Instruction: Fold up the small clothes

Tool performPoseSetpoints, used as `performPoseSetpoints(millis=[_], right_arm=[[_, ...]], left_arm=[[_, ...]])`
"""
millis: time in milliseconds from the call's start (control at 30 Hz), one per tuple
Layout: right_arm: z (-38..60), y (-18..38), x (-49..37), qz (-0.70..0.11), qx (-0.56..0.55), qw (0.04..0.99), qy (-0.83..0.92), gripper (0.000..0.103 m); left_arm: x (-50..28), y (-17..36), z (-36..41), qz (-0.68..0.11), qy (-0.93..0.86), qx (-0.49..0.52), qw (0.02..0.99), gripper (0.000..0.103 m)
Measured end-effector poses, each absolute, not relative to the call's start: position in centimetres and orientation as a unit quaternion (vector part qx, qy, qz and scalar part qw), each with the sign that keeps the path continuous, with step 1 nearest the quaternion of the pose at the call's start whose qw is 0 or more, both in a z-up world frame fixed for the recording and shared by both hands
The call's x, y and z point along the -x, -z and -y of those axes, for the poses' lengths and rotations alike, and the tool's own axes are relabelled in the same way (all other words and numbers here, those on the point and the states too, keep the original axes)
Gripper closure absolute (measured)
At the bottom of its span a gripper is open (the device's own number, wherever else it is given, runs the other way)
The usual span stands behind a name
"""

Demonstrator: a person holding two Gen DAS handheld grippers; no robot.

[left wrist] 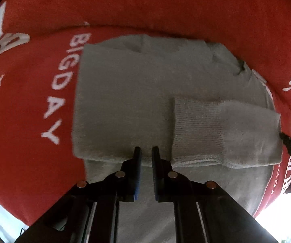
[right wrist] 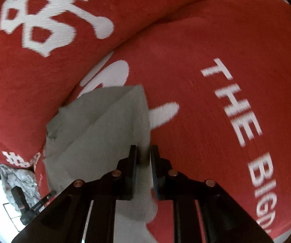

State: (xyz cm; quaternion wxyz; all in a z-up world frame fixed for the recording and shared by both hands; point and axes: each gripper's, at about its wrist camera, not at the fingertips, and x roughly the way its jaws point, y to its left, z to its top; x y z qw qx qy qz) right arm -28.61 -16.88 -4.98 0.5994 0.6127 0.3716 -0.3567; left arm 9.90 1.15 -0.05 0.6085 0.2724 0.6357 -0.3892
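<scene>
A grey knitted sweater [left wrist: 125, 101] lies partly folded on a red blanket [left wrist: 34, 105], and one sleeve with a ribbed cuff [left wrist: 196, 129] is laid across its body. My left gripper [left wrist: 146, 151] points down at the sweater's folded near edge, its jaws pinched on that edge with only a narrow slot between them. In the right wrist view, a corner of the sweater [right wrist: 97, 131] rises off the blanket [right wrist: 196, 101] into my right gripper [right wrist: 143, 151], which is shut on the cloth.
The red blanket has white lettering and covers a seat and a raised back cushion [right wrist: 54, 30]. At lower left in the right wrist view lie a crumpled pale cloth [right wrist: 18, 180] and a black tool [right wrist: 24, 208], with bright floor beyond.
</scene>
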Motion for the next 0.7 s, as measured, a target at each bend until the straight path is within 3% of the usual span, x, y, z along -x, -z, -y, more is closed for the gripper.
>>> performPoseSetpoints(millis=[233, 267, 300, 367, 467, 533, 567, 600, 633, 667, 700], right_arm=[[12.1, 1.2, 26.8, -0.352, -0.629, 0.613, 0.322, 0.086], [11.6, 1.2, 26.7, -0.343, -0.642, 0.611, 0.311, 0.081], [10.9, 1.3, 26.2, -0.333, -0.658, 0.607, 0.296, 0.056], [9.4, 1.6, 25.1, -0.322, -0.682, 0.597, 0.272, 0.032], [7.9, 2.7, 24.4, -0.312, -0.703, 0.585, 0.259, 0.032], [7.7, 4.2, 24.3, -0.295, -0.722, 0.563, 0.273, 0.036], [7.7, 5.1, 24.5, -0.283, -0.735, 0.549, 0.281, 0.049], [7.7, 5.5, 24.8, -0.278, -0.740, 0.542, 0.286, 0.076], [7.7, 6.2, 25.0, -0.281, -0.742, 0.534, 0.292, 0.091], [7.5, 6.9, 25.0, -0.296, -0.738, 0.528, 0.298, 0.098], [7.3, 7.4, 25.1, -0.307, -0.736, 0.524, 0.300, 0.099]], left_arm=[[-8.9, -2.0, -0.1, -0.624, 0.402, -0.256, 0.619, 0.091], [-8.6, -1.5, 0.4, -0.633, 0.401, -0.254, 0.611, 0.091], [-8.3, -1.1, 0.6, -0.639, 0.401, -0.253, 0.605, 0.091], [-7.6, -0.4, 1.3, -0.643, 0.395, -0.261, 0.602, 0.091], [-6.3, 0.7, 1.5, -0.647, 0.386, -0.282, 0.594, 0.091], [-5.7, 1.0, 1.1, -0.641, 0.385, -0.291, 0.597, 0.091], [-5.5, 1.0, 1.0, -0.638, 0.385, -0.293, 0.599, 0.091], [-5.3, 1.1, 0.9, -0.637, 0.386, -0.292, 0.600, 0.091], [-5.3, 1.1, 0.8, -0.636, 0.386, -0.292, 0.601, 0.091], [-5.2, 1.2, 0.7, -0.637, 0.384, -0.293, 0.601, 0.087], [-5.2, 1.3, 0.6, -0.636, 0.379, -0.297, 0.603, 0.077]])
